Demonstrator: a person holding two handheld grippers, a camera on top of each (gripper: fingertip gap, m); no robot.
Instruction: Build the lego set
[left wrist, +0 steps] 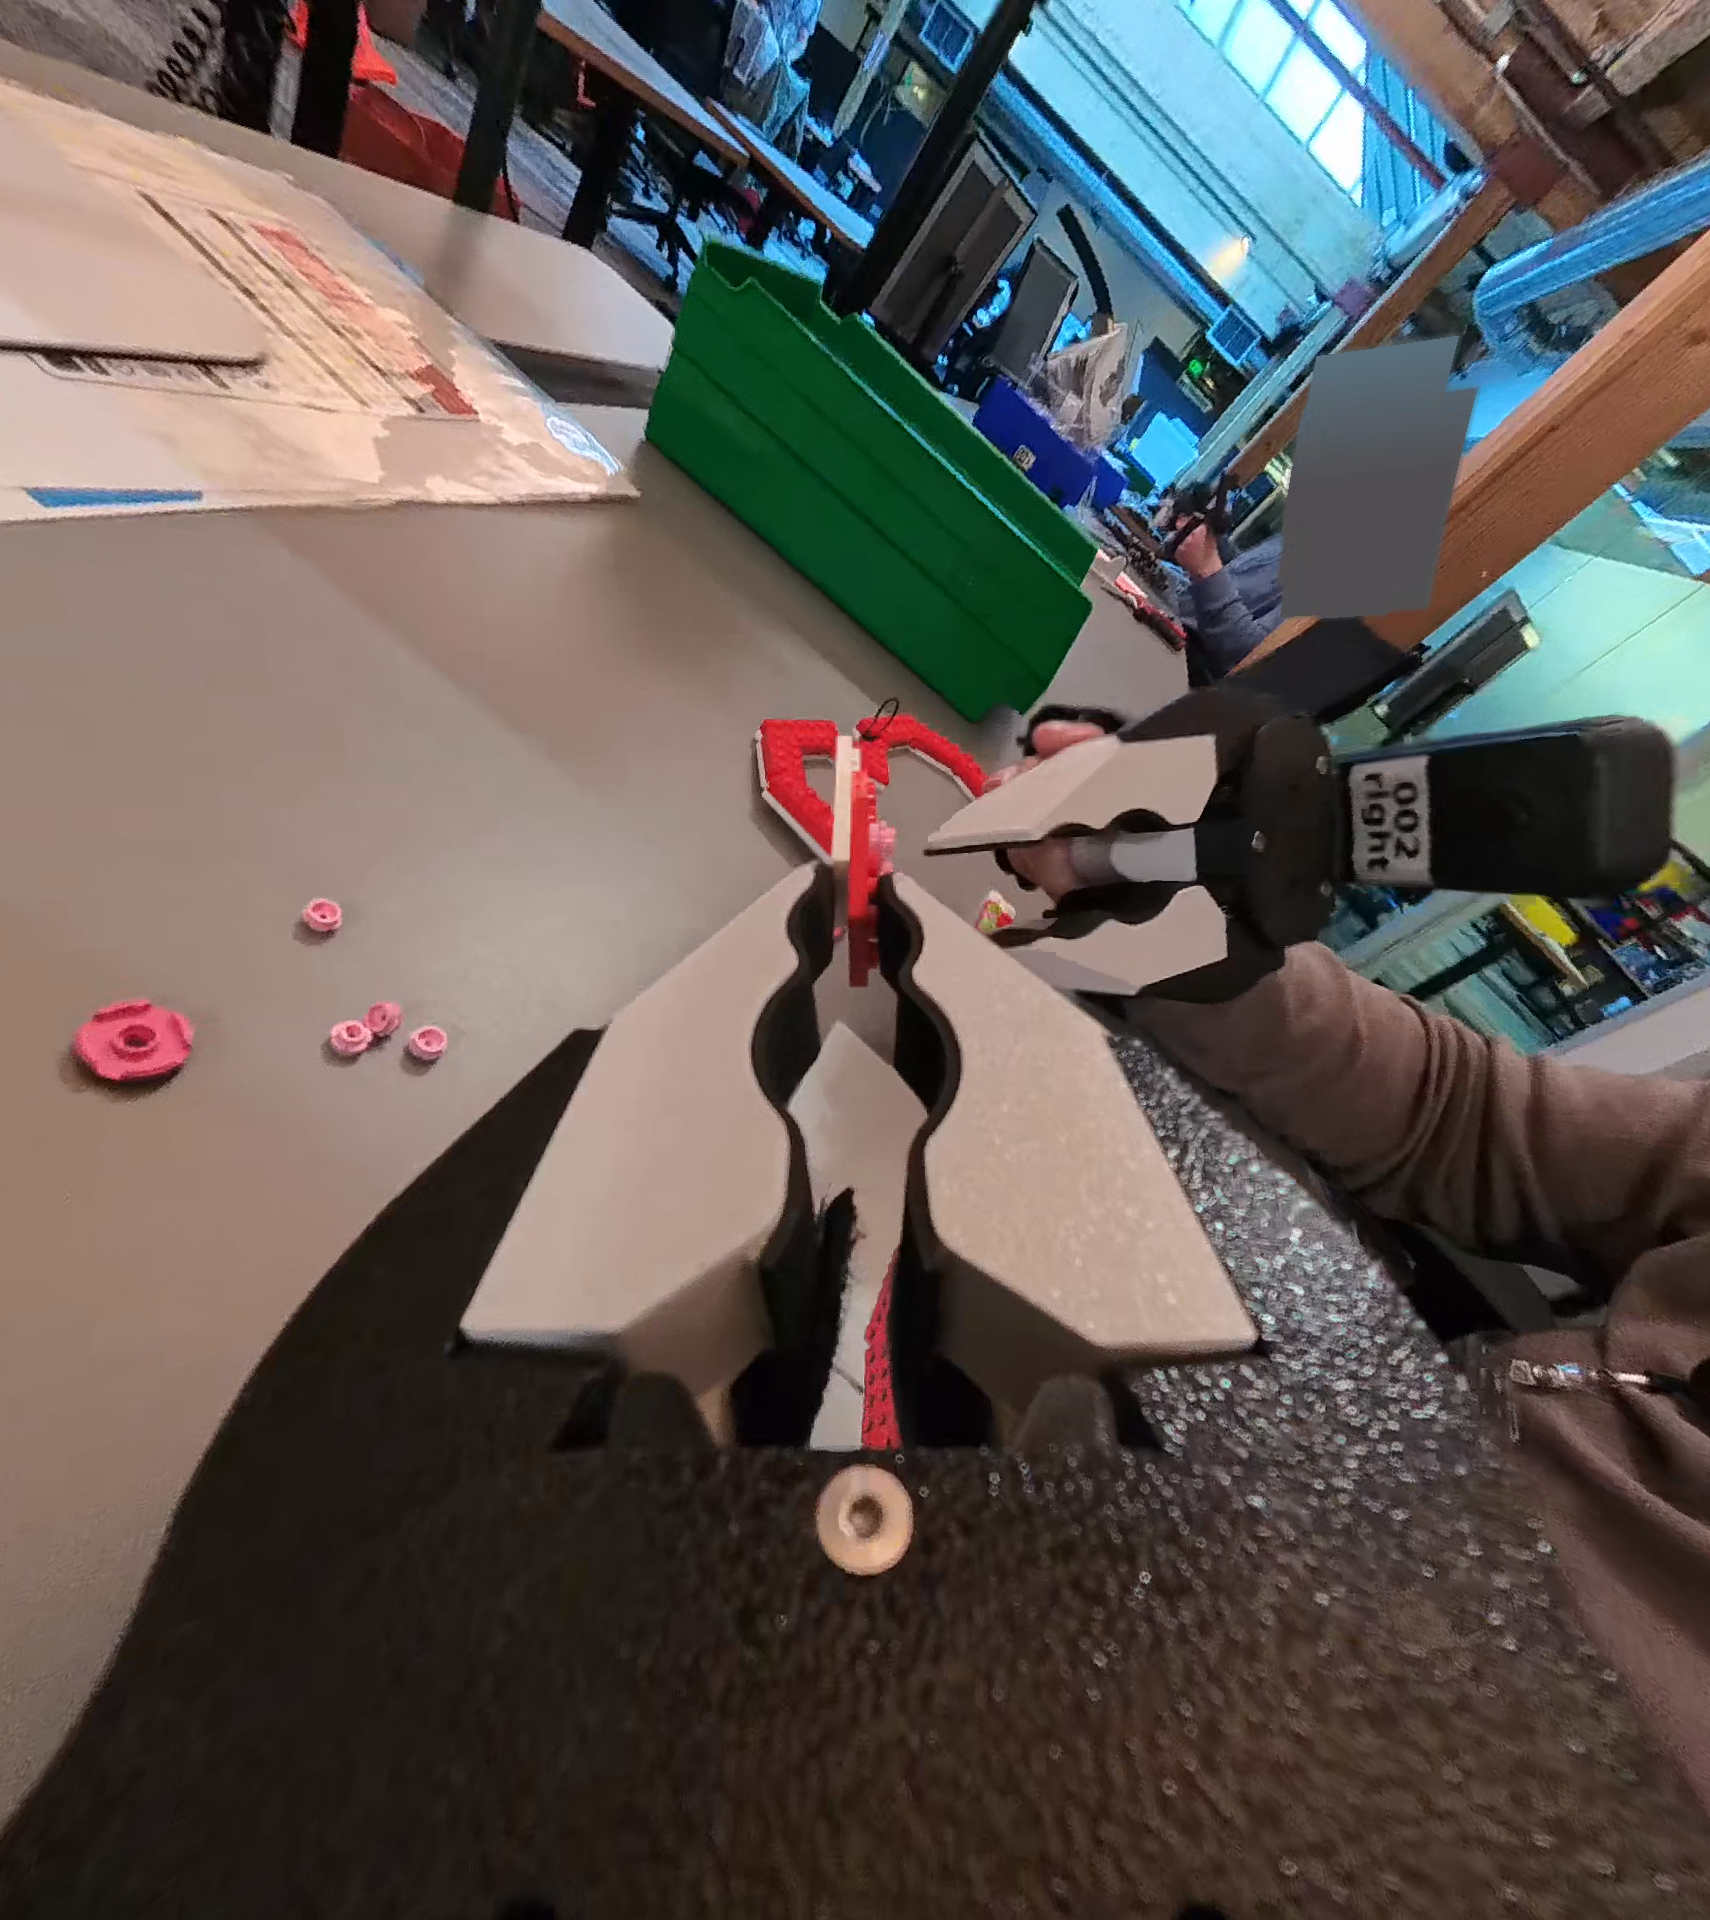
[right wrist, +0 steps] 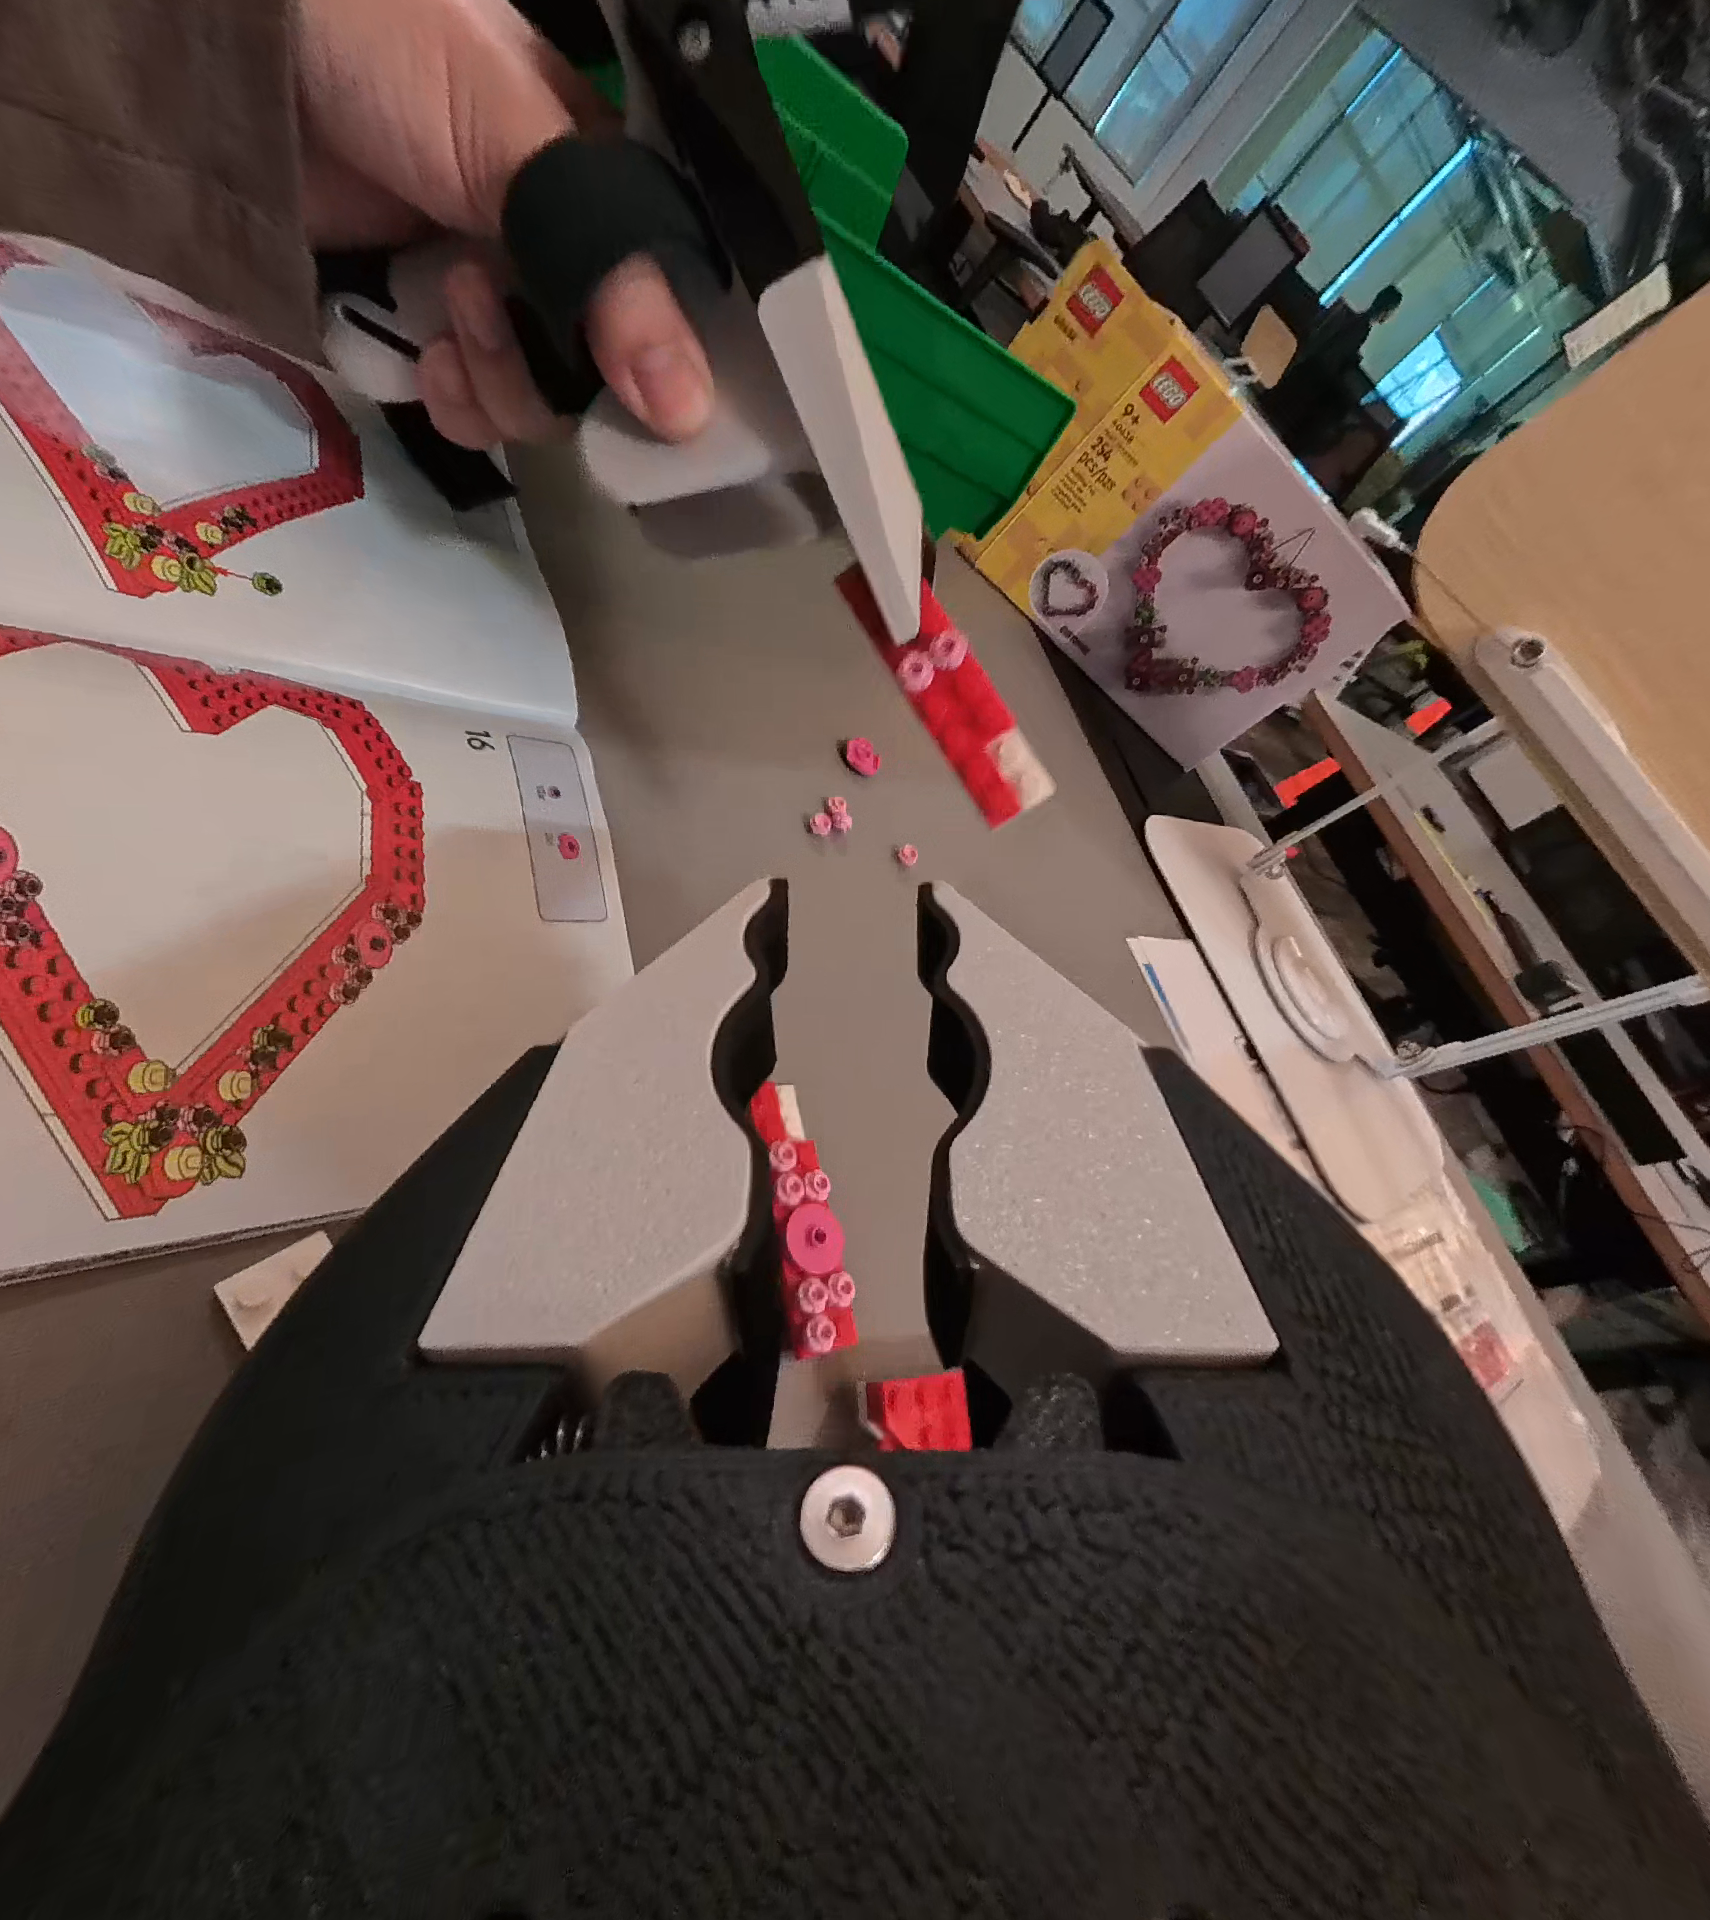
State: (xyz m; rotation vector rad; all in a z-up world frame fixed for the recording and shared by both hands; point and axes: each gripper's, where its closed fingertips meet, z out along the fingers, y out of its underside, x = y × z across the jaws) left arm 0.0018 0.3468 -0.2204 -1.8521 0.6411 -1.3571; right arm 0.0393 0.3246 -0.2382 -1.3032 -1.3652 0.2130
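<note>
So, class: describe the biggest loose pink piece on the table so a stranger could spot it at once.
Start at the grey table and look left of the left gripper, which is shut on the red heart frame. There lie loose pink studs; the large pink round piece is farthest left, darker, far wider, with a central hole.

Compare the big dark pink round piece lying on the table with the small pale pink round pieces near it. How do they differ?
The big dark pink round piece is clearly wider than each of the small pale pink round pieces. It is deeper pink; they are paler. It lies alone; three of them cluster together, with a fourth apart. All are loose on the grey table, with no fingers touching them.
</note>
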